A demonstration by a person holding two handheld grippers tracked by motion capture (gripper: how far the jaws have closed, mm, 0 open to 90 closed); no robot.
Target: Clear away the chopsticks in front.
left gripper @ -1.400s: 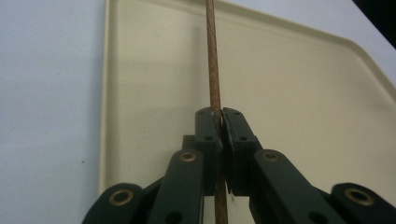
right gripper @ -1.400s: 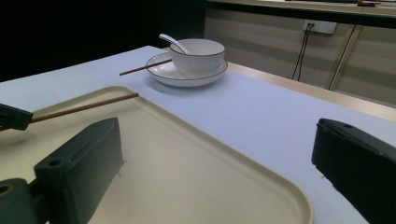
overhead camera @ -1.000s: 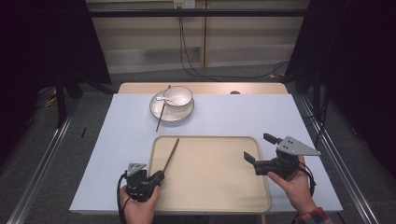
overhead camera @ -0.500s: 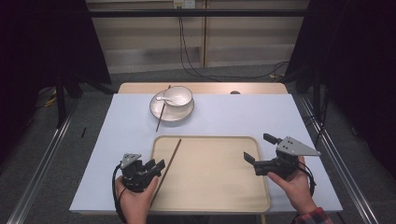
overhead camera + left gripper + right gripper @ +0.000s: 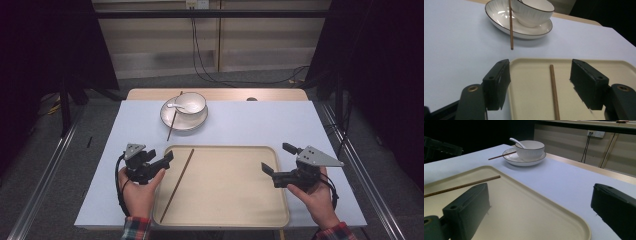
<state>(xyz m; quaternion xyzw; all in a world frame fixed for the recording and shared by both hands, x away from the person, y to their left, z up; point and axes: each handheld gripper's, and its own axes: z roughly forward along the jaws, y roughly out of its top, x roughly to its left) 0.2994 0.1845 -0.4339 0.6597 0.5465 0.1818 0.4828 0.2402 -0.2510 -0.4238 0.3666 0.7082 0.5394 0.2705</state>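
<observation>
Jaws on both your grippers stand released, nothing between them. Bench [image 5: 310,125]: pale blue top. Tray [image 5: 235,200]: beige, on the near middle of the bench. Your left gripper [image 5: 159,161] sits at the tray's left edge, your right gripper [image 5: 278,161] at its right edge. Plate [image 5: 167,119]: at the far side, carrying a bowl [image 5: 192,106] with a spoon [image 5: 175,105] in it. One chopstick [image 5: 177,180] lies diagonally in the tray's left part; a second chopstick [image 5: 172,125] leans on the plate rim.

The tray chopstick [image 5: 554,90] runs off the left gripper view's bottom edge — its near end unseen. The bowl [image 5: 533,11] is cropped at the top, and the spoon's [image 5: 176,105] scoop sits hidden inside the bowl.
</observation>
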